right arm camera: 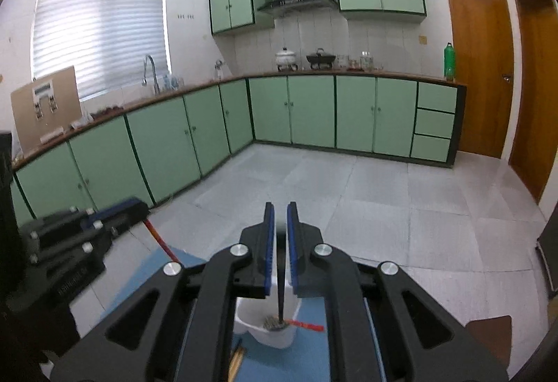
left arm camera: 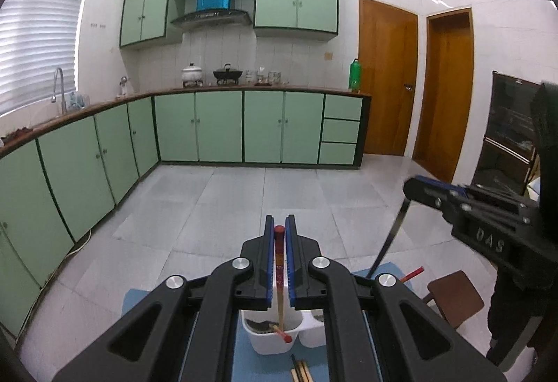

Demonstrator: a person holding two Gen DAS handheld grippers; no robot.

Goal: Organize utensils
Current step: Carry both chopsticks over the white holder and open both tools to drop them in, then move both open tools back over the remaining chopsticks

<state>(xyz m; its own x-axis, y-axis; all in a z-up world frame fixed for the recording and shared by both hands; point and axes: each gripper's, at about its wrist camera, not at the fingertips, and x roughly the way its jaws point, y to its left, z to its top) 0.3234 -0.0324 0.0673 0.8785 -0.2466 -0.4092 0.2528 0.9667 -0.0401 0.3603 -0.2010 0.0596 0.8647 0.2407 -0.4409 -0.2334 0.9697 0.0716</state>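
Chopsticks [left arm camera: 300, 369] lie loose on the blue mat [left arm camera: 139, 298] at 6 o'clock in the left wrist view, just in front of the white utensil caddy [left arm camera: 268, 343]. Left gripper [left arm camera: 279, 239] is clamped on a red-topped chopstick [left arm camera: 279, 256], upright, its lower end down inside the caddy's compartment beside a second red-tipped stick and a dark utensil head. Right gripper [right arm camera: 280, 225] is clenched on a dark metal utensil [right arm camera: 280, 298]; its handle runs down between the pads and the head sits in the caddy [right arm camera: 265, 329]. Brown stool [left arm camera: 455, 298] at 4 o'clock beside the mat. Farther off, grey tile floor [left arm camera: 244, 200], then green cabinets [left arm camera: 219, 127] at 12 o'clock with pots on the counter, wooden doors [left arm camera: 387, 75] at 2 o'clock.
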